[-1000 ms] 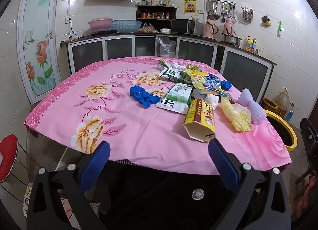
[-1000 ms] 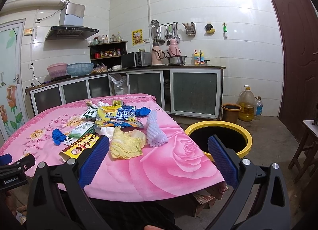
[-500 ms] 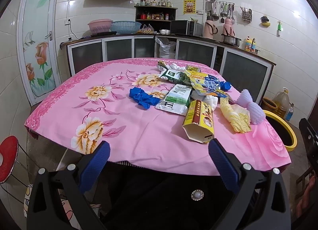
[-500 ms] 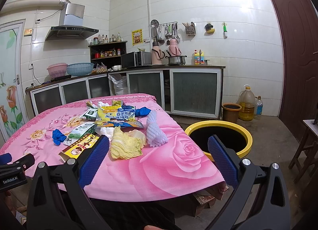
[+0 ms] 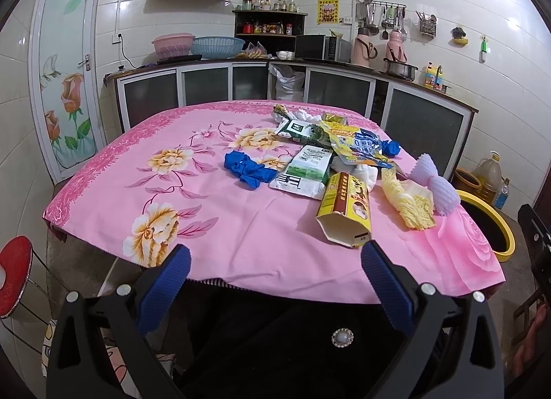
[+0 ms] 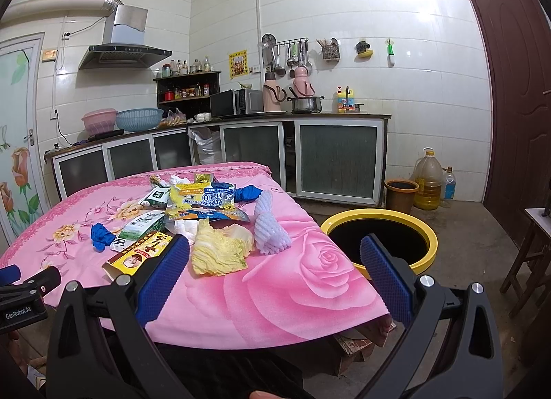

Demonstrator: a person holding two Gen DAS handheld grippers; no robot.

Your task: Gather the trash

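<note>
Trash lies in a pile on the pink flowered tablecloth (image 5: 213,226): a yellow carton (image 5: 346,214) (image 6: 137,254) on its side, a cabbage leaf (image 5: 411,201) (image 6: 220,251), white foam netting (image 5: 437,182) (image 6: 270,226), a green-white packet (image 5: 306,171), a yellow-blue snack bag (image 6: 201,202) and a crumpled blue glove (image 5: 246,168) (image 6: 100,235). A yellow-rimmed bin (image 6: 378,237) (image 5: 492,223) stands on the floor right of the table. My left gripper (image 5: 275,273) is open and empty at the table's near edge. My right gripper (image 6: 275,263) is open and empty before the table's right corner.
Kitchen counters (image 6: 275,123) run along the back walls. A brown pot (image 6: 401,194) and an oil jug (image 6: 427,180) stand beyond the bin. A red stool (image 5: 13,275) is at the left, a wooden stool (image 6: 537,247) at the right. The left gripper's body (image 6: 24,292) shows in the right wrist view.
Both grippers have barely moved; the left one drifted very slightly. Nothing on the table has moved.
</note>
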